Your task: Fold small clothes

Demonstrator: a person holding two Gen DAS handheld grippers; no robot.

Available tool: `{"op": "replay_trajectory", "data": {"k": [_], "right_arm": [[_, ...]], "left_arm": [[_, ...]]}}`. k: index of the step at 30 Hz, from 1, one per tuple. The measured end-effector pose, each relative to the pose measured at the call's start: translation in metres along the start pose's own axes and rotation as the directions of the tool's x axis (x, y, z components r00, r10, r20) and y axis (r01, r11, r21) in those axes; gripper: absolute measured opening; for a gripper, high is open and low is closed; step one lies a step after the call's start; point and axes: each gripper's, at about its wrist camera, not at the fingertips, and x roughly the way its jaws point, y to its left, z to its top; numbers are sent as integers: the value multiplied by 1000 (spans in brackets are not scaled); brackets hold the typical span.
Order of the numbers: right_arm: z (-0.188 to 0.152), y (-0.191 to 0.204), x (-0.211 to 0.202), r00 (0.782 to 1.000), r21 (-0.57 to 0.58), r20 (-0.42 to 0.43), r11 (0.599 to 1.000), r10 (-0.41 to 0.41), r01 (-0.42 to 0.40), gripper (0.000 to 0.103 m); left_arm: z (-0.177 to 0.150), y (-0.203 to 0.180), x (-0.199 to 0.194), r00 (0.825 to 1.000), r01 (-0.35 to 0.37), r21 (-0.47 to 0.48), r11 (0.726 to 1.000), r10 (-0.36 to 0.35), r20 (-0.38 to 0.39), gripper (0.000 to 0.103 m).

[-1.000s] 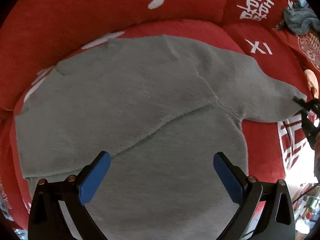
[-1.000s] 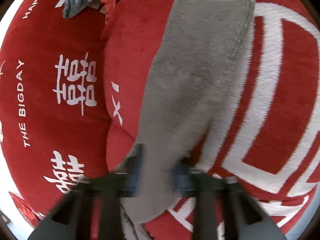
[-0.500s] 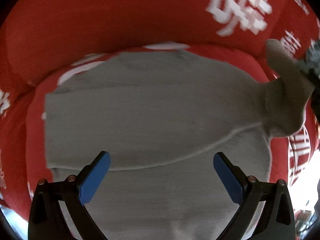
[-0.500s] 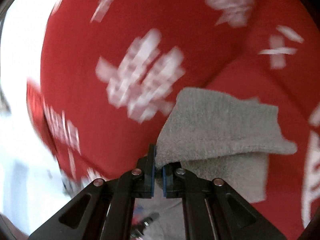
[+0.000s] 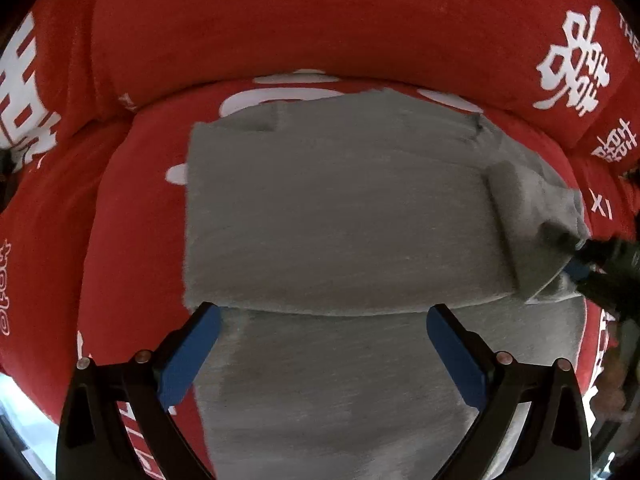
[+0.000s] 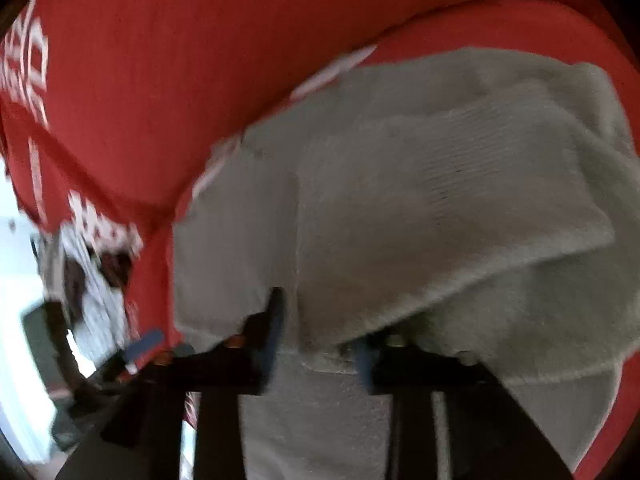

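A soft grey knit sweater lies on the red printed cushion, its right sleeve newly swung inward, pinched by the right gripper; the left gripper hovers wide open, one fold nearly made.

The grey knitted sweater looks like soft, matt, fuzzy cloth, with a ribbed cuff at about two o'clock in the right wrist view. The red sofa cover with white printed characters is a matt, finely ribbed textile. The left gripper has matt black plastic arms, smooth blue pads and small metallic screws.
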Motion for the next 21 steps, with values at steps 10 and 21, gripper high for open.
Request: {"op": "replay_trajectory", "data": {"k": [10, 21], "right_arm": [[15, 80, 7, 998, -248, 64, 968, -22, 37, 6], [-51, 119, 78, 958, -544, -122, 825, -258, 153, 32]], "left_arm": [[7, 48, -17, 998, 47, -64, 997, -44, 47, 103], [11, 53, 1, 989, 147, -102, 984, -149, -13, 103]]}}
